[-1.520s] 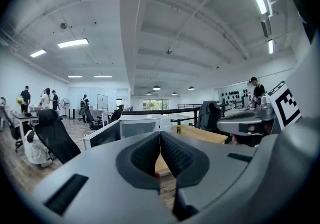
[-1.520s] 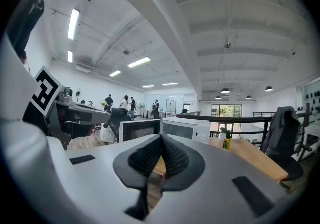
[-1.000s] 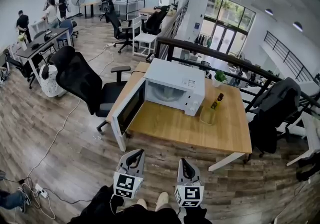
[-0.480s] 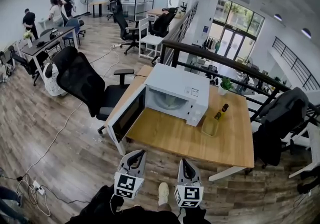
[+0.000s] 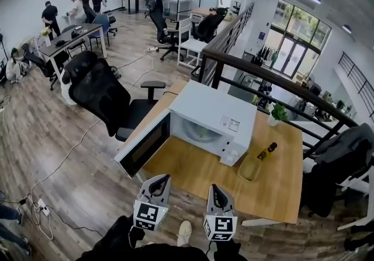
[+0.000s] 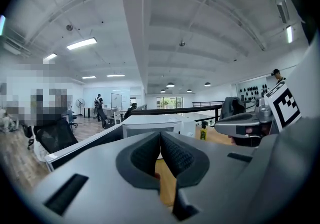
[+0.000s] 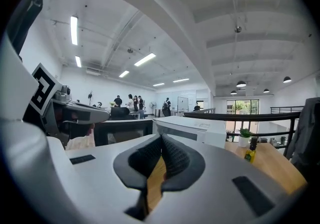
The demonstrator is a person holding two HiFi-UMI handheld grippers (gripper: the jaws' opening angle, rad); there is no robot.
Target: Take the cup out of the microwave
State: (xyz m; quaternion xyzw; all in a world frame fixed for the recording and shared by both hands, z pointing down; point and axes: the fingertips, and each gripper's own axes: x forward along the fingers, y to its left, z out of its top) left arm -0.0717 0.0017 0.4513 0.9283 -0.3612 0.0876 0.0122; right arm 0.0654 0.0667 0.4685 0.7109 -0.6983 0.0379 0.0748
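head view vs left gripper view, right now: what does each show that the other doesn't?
Head view only: the potted plant at the table's far edge, floor cables, and the person's shoe.
Left gripper view only: the left gripper seen from close up, its jaws pressed together with nothing between them.
Both: the microwave, the bottle beside it, and the right gripper.
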